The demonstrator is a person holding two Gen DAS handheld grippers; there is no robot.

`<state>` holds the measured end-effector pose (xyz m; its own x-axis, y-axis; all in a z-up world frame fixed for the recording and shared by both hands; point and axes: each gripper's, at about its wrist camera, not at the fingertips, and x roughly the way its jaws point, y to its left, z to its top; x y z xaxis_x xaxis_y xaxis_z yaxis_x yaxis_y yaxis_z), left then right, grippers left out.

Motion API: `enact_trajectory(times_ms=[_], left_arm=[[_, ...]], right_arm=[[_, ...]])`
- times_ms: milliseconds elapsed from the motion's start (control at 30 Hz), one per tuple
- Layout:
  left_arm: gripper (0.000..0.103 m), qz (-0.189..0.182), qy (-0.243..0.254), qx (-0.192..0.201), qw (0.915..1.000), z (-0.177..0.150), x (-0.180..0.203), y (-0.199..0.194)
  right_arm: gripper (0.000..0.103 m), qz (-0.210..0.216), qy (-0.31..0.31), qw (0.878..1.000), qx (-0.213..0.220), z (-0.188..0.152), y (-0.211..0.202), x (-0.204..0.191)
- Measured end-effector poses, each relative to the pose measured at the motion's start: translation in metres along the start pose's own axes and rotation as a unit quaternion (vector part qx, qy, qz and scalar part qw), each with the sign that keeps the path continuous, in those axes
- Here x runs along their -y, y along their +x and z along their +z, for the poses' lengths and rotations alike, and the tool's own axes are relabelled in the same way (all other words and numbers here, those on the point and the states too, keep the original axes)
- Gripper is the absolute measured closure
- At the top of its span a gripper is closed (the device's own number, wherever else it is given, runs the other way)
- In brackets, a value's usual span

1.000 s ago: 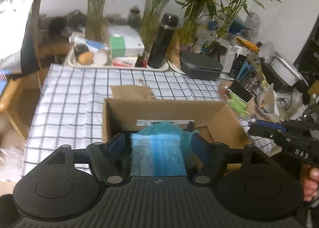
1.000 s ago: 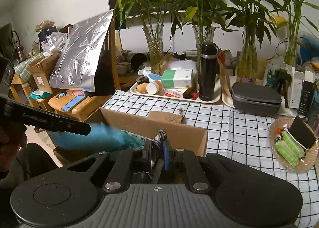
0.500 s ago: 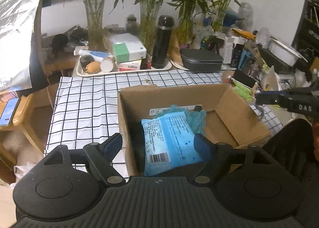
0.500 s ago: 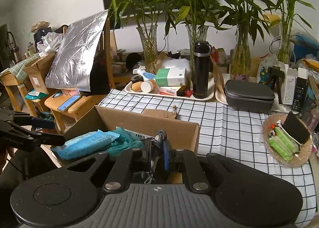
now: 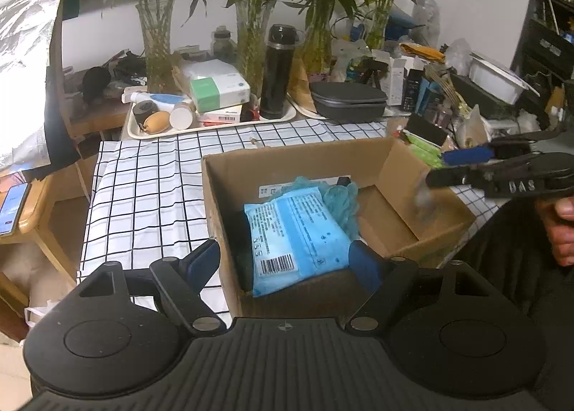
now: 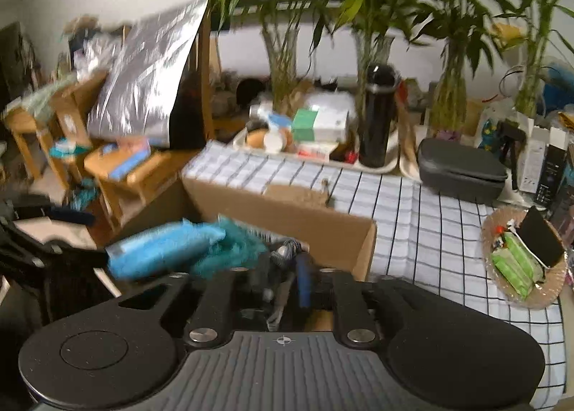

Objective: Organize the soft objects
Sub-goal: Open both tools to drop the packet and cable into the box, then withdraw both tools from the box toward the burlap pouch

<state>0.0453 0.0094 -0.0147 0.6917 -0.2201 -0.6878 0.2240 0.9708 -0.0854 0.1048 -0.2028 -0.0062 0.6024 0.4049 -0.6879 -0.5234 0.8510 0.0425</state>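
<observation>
My left hand-held gripper (image 5: 285, 260) stands wide open over the near edge of the cardboard box (image 5: 401, 174), gripping nothing. The blue packet (image 5: 297, 231) lies inside the box, on teal cloth (image 5: 340, 195). My right hand-held gripper (image 6: 287, 267) has just been opening; a small blurred item (image 5: 423, 199) is below it. The box sits on the checked surface (image 5: 143, 188).

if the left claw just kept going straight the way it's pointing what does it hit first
Most likely the blue wipes pack lying in the cardboard box: it sits between the open left claw fingers, straight ahead. Depth is unclear.
</observation>
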Motion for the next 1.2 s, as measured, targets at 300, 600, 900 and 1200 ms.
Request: enact_trajectory(times_ms=[300, 600, 900, 1200], left_arm=[[0.024, 0.003, 0.007, -0.014, 0.9999, -0.008, -0.004, -0.001], [0.024, 0.017, -0.012, -0.026, 0.9994, -0.005, -0.014, 0.014], [0.024, 0.033, -0.032, -0.031, 0.9985, 0.000, -0.022, 0.026], [0.024, 0.011, -0.029, -0.032, 0.9990, -0.001, -0.019, 0.021]], right_arm=[[0.000, -0.012, 0.011, 1.000, 0.003, -0.009, 0.004, 0.002], [0.000, -0.014, 0.023, 1.000, 0.007, -0.009, 0.002, 0.004], [0.000, -0.013, 0.024, 1.000, 0.004, -0.008, 0.001, 0.005], [0.000, -0.015, 0.031, 0.999, -0.003, -0.009, 0.003, 0.007]])
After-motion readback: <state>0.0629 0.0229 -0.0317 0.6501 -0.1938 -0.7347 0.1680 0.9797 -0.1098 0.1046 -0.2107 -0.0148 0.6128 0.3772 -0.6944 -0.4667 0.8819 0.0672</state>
